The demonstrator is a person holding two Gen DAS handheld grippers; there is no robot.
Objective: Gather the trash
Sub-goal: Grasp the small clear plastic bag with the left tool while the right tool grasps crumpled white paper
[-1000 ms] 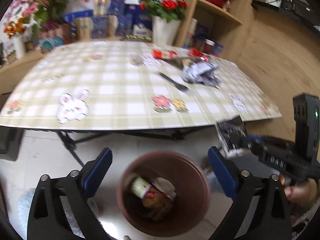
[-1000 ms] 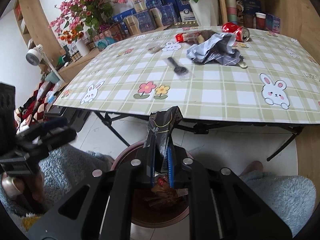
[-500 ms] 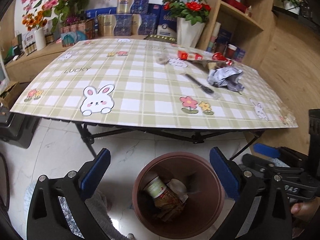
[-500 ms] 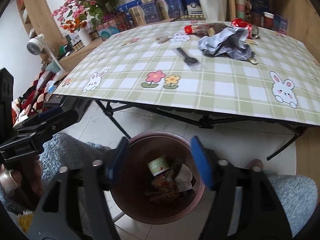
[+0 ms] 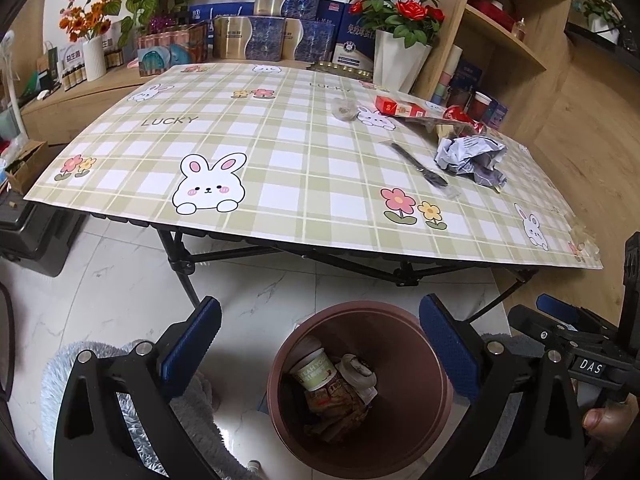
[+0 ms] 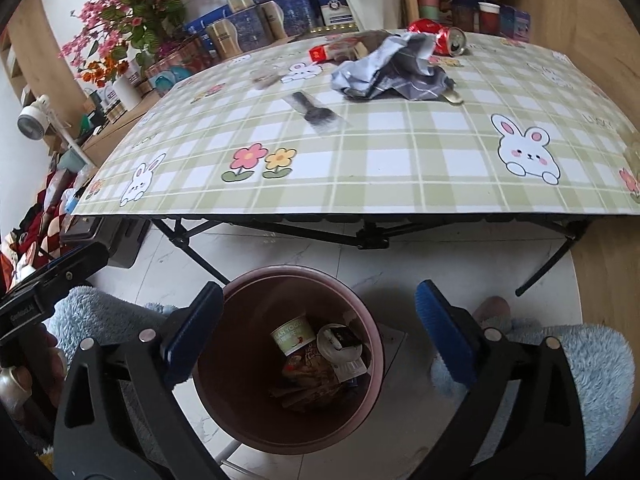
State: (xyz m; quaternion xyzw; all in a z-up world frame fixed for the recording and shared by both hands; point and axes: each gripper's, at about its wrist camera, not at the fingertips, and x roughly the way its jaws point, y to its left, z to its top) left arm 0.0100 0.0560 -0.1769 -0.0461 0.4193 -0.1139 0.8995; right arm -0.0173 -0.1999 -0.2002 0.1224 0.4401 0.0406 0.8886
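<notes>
A brown trash bin (image 5: pixel 404 322) stands on the floor below the table's near edge; it also shows in the right wrist view (image 6: pixel 240 408). It holds a yogurt cup (image 6: pixel 292 334) and wrappers. My left gripper (image 5: pixel 320 344) is open and empty above the bin. My right gripper (image 6: pixel 316 332) is open and empty above the bin. On the table lie a crumpled grey bag (image 5: pixel 470 156), a black plastic fork (image 5: pixel 420 166), a red packet (image 5: pixel 398 106) and a crushed red can (image 6: pixel 440 36).
The green checked table (image 5: pixel 280 152) has folding black legs (image 5: pixel 180 264). Flower vases and boxes (image 5: pixel 276 28) stand behind it, wooden shelves at the right. A fluffy blue fabric (image 6: pixel 572 352) lies beside the bin on the white tiled floor.
My right gripper opened and let go of the dark wrapper, which now lies in the bin. Both grippers have pulled back a little from the table.
</notes>
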